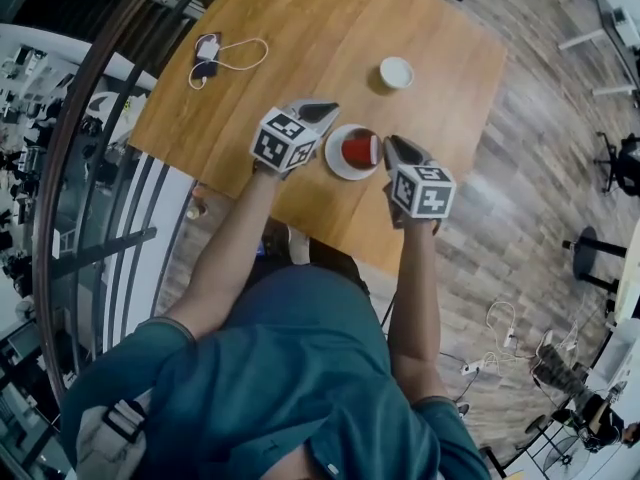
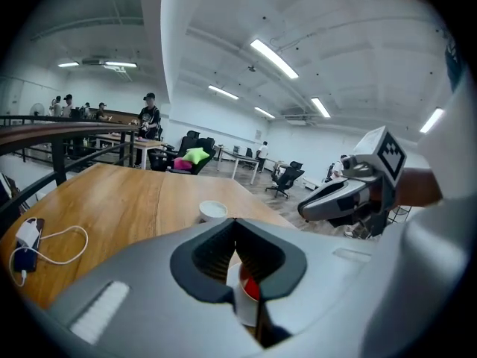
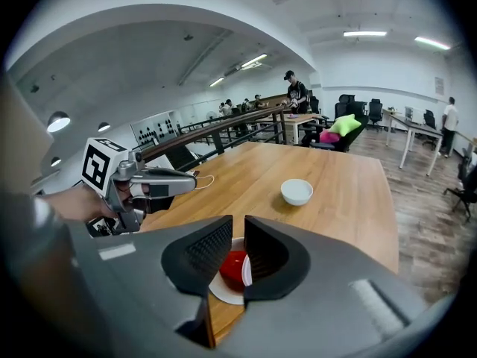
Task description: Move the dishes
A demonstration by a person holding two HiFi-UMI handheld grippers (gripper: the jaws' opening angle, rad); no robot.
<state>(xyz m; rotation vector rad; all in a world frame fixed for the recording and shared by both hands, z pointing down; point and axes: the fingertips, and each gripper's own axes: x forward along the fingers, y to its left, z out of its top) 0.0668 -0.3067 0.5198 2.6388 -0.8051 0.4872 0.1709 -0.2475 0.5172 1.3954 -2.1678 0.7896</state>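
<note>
A white plate (image 1: 336, 165) lies near the table's front edge with a small red dish (image 1: 361, 150) on it. My left gripper (image 1: 328, 108) hovers just left of the plate, shut and empty. Past its closed tips in the left gripper view (image 2: 235, 222) I see the plate (image 2: 242, 308) and the red dish (image 2: 252, 289). My right gripper (image 1: 392, 144) sits at the plate's right rim, shut down to a thin slit with nothing held. The red dish (image 3: 232, 267) shows behind that slit (image 3: 238, 222). A white bowl (image 1: 396, 72) stands farther back.
A phone with a looped white cable (image 1: 207, 48) lies at the table's far left corner. The wooden table (image 1: 300, 38) has a railing (image 1: 75, 158) along its left side. Office chairs and desks stand beyond on the plank floor.
</note>
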